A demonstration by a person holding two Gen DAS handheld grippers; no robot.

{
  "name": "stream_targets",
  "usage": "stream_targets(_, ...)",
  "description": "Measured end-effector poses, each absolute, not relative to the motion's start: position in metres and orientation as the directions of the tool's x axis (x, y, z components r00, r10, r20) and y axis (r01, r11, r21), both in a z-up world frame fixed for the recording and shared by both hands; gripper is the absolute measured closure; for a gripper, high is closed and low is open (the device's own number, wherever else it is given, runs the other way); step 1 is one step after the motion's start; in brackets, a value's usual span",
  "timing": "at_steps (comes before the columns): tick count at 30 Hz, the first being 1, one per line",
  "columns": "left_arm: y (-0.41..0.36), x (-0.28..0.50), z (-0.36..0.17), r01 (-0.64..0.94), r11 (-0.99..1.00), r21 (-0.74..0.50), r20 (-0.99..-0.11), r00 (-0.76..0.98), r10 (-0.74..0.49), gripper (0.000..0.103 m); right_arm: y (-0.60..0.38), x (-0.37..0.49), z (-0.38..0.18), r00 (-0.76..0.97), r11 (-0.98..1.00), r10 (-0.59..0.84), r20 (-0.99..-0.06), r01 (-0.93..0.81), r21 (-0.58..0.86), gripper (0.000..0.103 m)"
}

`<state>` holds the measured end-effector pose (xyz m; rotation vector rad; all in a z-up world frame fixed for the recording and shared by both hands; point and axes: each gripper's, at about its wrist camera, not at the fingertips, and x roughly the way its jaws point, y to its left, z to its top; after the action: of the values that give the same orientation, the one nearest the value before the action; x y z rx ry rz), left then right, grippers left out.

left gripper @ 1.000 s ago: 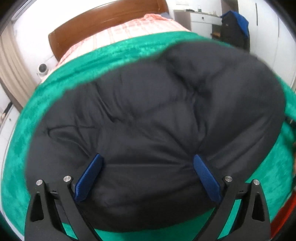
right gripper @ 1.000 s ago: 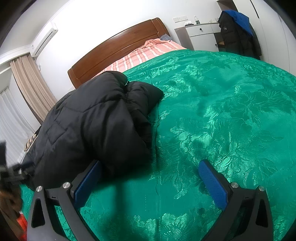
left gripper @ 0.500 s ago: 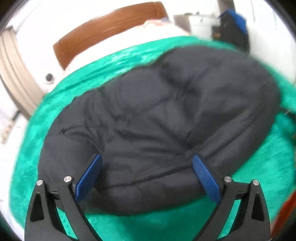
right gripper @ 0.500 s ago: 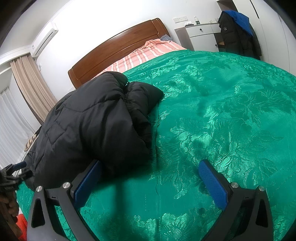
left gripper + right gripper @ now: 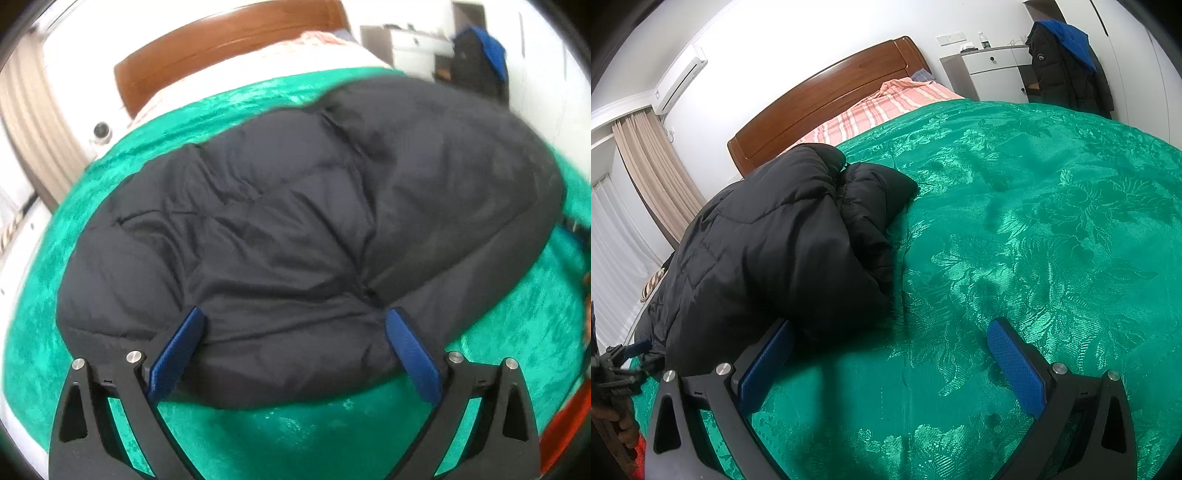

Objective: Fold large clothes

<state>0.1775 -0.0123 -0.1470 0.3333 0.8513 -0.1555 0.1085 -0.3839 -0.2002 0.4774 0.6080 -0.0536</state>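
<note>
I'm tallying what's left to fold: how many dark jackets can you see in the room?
2. One black puffer jacket lies bundled on the green bedspread, left of the right gripper. Another dark jacket hangs by the white cabinet. Others may be out of view.

Both wrist views face the headboard (image 5: pixel 827 96), sharing the jacket (image 5: pixel 314 229)

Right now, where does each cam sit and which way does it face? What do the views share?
Left wrist: sits on the left gripper, above the bed's near edge, looking down at the black puffer jacket; both its blue-padded fingers show, apart.
Right wrist: sits on the right gripper, low over the green bedspread, facing the headboard; its own open fingers show, and a hand at far left.
Shared: jacket, bedspread, headboard, and the dark coat hanging by the wardrobe.
</note>
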Motion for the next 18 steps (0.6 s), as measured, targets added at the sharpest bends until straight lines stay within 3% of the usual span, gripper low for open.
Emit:
stream_targets(2,-0.019,0.176,-0.162,0.272,0.916,0.296,-0.747,0.663,0.045,0.002,-0.384,0.108,-0.2,0.823,0.89,0.09,-0.56,0.186,0.416,0.0)
stream_targets(11,-0.013,0.181,-0.163,0.296,0.922,0.249,-0.783,0.622,0.013,0.003,-0.384,0.108,-0.201,0.826,0.889,0.094,-0.556,0.182,0.421,0.0)
stream_targets(13,-0.003,0.178,-0.145,0.298,0.935,0.191,-0.783,0.62,-0.038,0.004,-0.385,0.106,-0.2,0.828,0.883,0.104,-0.55,0.177,0.434,0.0)
stream_targets(18,0.017,0.164,-0.087,0.394,0.916,-0.074,-0.688,0.644,-0.333,0.003,-0.399,0.094,-0.188,0.855,0.804,0.164,-0.491,0.173,0.569,0.001)
